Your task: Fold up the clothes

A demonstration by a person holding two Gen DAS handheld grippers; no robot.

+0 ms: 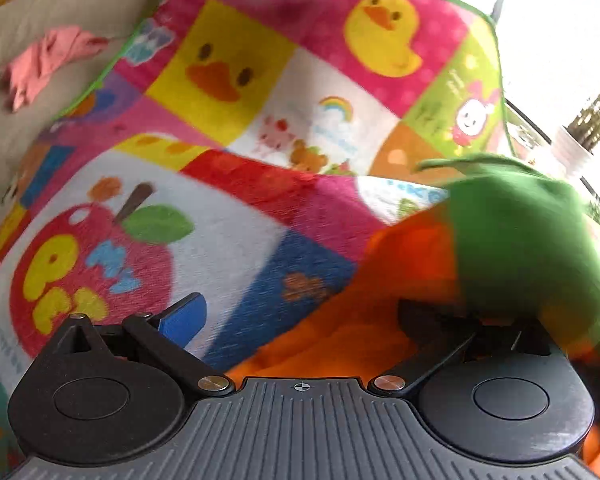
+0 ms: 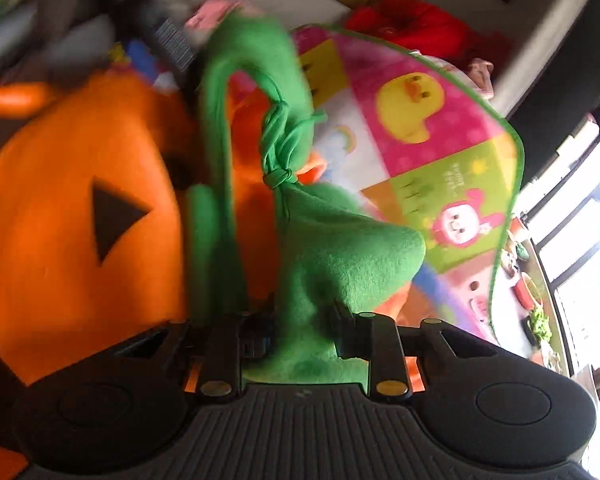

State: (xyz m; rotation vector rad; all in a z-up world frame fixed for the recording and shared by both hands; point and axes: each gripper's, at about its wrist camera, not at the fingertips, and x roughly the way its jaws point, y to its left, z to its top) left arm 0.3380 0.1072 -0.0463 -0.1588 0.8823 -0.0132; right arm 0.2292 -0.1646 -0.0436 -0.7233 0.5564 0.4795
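An orange pumpkin costume (image 2: 60, 208) with black triangle eyes and a green fleece collar (image 2: 340, 256) hangs over a colourful cartoon play mat (image 2: 428, 128). My right gripper (image 2: 300, 336) is shut on the green collar, whose tie cord (image 2: 284, 140) is knotted above. In the left wrist view the orange fabric (image 1: 400, 264) and green collar (image 1: 512, 240) drape over the right finger of my left gripper (image 1: 300, 316), which is open; its blue-padded left finger (image 1: 184, 316) is bare above the mat (image 1: 228, 92).
A pink garment (image 1: 48, 64) lies on the beige surface left of the mat. A red garment (image 2: 416, 24) lies beyond the mat's far edge. Bright windows (image 2: 580, 216) and plant pots are at the right.
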